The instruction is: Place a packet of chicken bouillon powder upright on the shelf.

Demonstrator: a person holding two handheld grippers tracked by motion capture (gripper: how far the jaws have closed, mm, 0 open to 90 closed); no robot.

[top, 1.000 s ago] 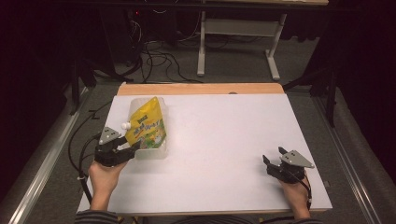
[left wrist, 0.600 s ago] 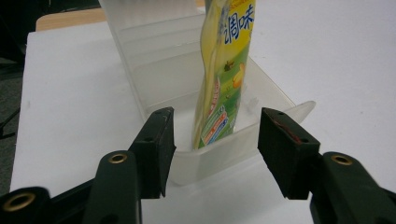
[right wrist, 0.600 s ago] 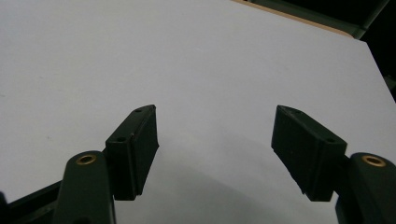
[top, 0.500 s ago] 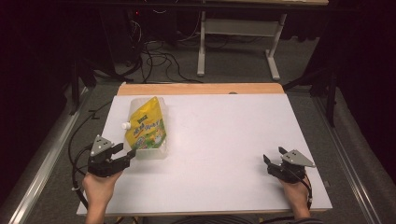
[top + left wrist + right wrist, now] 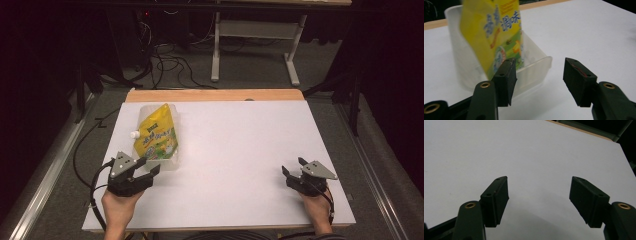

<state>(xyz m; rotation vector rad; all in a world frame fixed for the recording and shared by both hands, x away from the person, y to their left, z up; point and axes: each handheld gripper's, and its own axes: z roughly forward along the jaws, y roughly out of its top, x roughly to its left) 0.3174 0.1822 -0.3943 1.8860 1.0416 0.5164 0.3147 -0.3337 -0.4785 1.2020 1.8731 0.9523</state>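
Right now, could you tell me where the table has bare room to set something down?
The table is bare from the yellow pouch and its clear tub across to the right gripper. The near-left corner is crowded: left gripper beside the tub.

1. Surface: rectangular, white top, with a bare wooden strip along the far edge.
2. Clear plastic container: stands directly on the surface, at its left side, towards the near half.
3. Floor: grey, beyond the surface; black cables lie on it near a white frame's legs.
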